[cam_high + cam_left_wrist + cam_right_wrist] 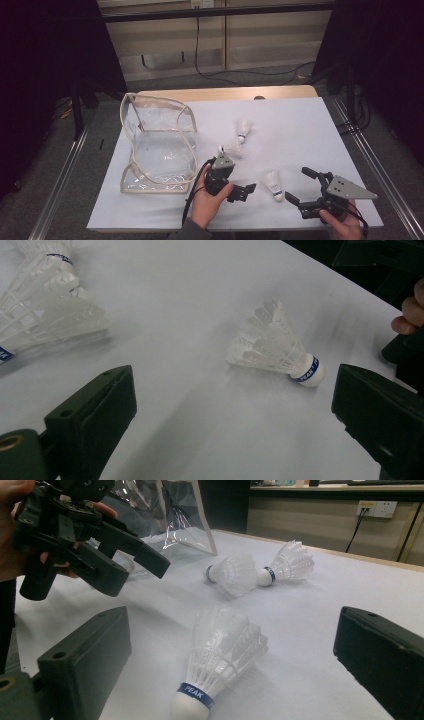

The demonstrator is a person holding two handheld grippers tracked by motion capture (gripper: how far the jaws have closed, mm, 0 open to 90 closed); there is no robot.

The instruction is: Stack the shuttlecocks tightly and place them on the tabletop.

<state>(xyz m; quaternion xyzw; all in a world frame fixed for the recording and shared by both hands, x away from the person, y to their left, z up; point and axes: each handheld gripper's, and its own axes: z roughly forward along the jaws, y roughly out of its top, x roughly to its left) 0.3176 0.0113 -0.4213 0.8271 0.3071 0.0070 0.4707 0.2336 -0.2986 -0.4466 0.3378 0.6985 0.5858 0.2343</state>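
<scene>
3 shuttlecocks lie on the white table (300, 130), and a clear plastic bag (160, 145) stands open at about 9 o'clock from the table's middle, its mouth facing the person. Judging by that layout, the work in hand is picking a shuttlecock up and dropping it into the bag.

Next in size, the right gripper (300, 189) sits at 5 o'clock, jaws spread wide and holding nothing. The left gripper (246, 192) sits at 6 o'clock, its jaws also released and empty, aimed toward 3 o'clock.

Smallest are the shuttlecocks. The nearest shuttlecock (273, 184) lies on its side between the 2 grippers, just beside the right one, cork end toward the person. In the right gripper view it (220, 655) lies between the black jaws, cork nearest the camera. The 2 far shuttlecocks (239, 137) lie touching near the centre, at about 12 o'clock from the left gripper.

To do this step well, I would close the right jaws on the firm cork base or the lower feather stems, not the flared feather tips, which would likely crush or spring out. Come in low and level with the table, squeeze gently, and keep the left gripper clear so the 2 tools do not collide.
</scene>
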